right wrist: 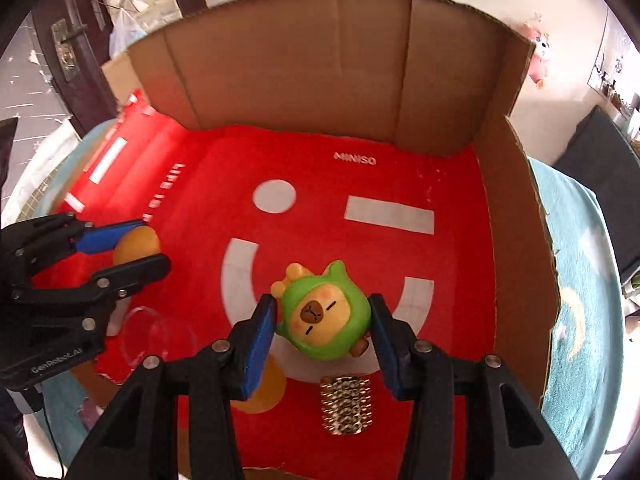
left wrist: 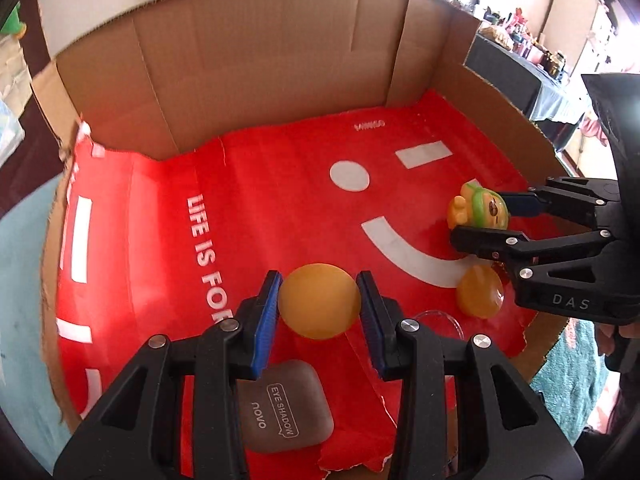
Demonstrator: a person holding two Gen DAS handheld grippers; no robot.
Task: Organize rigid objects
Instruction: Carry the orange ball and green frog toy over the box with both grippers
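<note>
Eye shadow case (left wrist: 286, 406): brown, rounded, lying flat on the red sheet at the near edge, below the left tool's fingers.
Studded piece (right wrist: 347, 405): a small silvery, bumpy rectangle lying on the red sheet near the front, under the right tool.
Clear round thing (right wrist: 160, 338): see-through, on the sheet near the front left; I cannot tell what it is.
Left tool (left wrist: 319, 306): closed on an orange ball (left wrist: 319, 306), a blue pad pressing on each side of it, pointing steeply down over the near left part of the sheet.
Right tool (right wrist: 322, 318): closed on the green capybara toy (right wrist: 324, 316), blue pads against both its flanks; the toy's face turns up towards the camera, over the white smile curve.
Second orange ball (left wrist: 480, 290): on the sheet, near right in the left wrist view, just below the right tool.
Red sheet (right wrist: 452, 264): a flattened red paper bag with a white winking face and the word MINISO, lining the box floor; its near edge is torn.
Cardboard box (right wrist: 296, 60): open, its brown walls standing up at the far side and right.
Blue cloth (right wrist: 580, 288): patterned, beneath the box to the right.
</note>
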